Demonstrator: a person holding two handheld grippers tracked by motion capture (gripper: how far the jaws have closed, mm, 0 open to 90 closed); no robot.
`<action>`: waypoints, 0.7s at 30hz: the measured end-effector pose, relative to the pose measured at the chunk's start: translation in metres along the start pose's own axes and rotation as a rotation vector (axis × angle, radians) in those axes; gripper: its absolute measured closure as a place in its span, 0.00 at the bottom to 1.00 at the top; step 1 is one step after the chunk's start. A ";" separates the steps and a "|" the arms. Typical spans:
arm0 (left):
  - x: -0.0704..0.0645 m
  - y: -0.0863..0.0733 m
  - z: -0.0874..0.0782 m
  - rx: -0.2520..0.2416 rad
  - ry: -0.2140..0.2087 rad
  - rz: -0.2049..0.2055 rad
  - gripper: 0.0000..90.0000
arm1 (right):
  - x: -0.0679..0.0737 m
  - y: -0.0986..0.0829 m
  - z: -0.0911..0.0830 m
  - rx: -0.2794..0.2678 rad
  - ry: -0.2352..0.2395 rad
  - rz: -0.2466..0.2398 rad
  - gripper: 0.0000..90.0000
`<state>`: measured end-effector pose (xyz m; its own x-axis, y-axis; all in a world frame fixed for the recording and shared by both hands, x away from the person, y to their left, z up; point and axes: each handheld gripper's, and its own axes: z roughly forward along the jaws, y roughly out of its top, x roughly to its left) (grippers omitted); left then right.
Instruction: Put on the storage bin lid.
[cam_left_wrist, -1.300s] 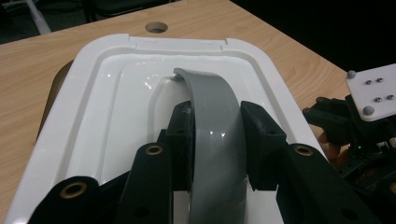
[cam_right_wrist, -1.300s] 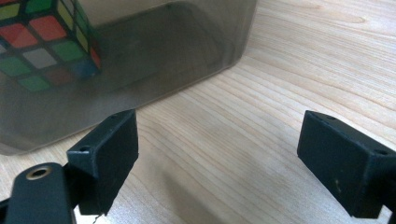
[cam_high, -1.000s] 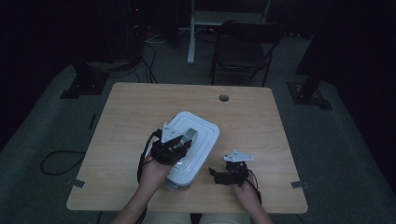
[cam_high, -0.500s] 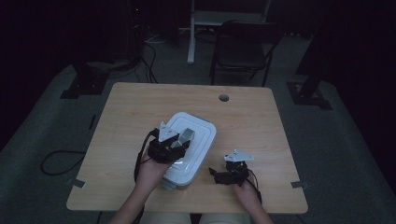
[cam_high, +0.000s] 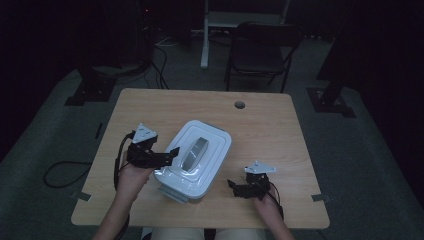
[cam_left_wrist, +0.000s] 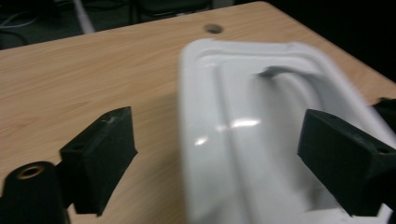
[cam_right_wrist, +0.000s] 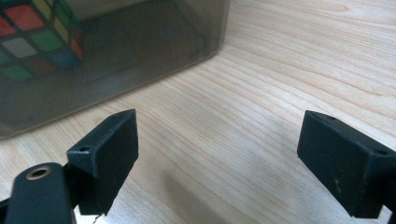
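A white lid (cam_high: 196, 152) with a grey handle (cam_high: 193, 150) is seen resting on a see-through box (cam_right_wrist: 93, 56) near the middle of the worktop (cam_high: 270, 125), closer to its near edge. A colour cube (cam_right_wrist: 37, 32) is visible through the box wall in the right claw's view. The left claw (cam_high: 170, 154) is held wide apart at the lid's left rim, one jaw over the lid and the other off its side, nothing clamped. The right claw (cam_high: 234, 186) is also spread apart and empty, low over the worktop just beside the box's right corner.

The step in hand is judged to be lifting the lid off. For this to be done well, the left claw should be closed squarely on the lid's rim or handle, while the box is steadied by the right claw, so that the box is not dragged toward the near edge.
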<state>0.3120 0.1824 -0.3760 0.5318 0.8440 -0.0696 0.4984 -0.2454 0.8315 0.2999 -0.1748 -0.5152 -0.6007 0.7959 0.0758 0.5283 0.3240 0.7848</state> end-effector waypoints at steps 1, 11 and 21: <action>0.005 -0.002 -0.001 -0.006 0.009 -0.014 0.12 | -0.001 0.000 0.000 -0.002 -0.002 -0.001 0.14; 0.042 -0.025 0.005 -0.018 0.104 -0.066 0.01 | -0.004 -0.002 -0.002 -0.003 -0.014 0.003 0.14; 0.071 -0.060 0.046 0.060 0.152 -0.098 0.01 | -0.006 -0.001 -0.007 -0.023 -0.023 0.013 0.14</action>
<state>0.3508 0.2351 -0.4562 0.3716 0.9264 -0.0605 0.5850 -0.1830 0.7901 0.2985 -0.1837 -0.5121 -0.5802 0.8113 0.0722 0.5218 0.3021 0.7978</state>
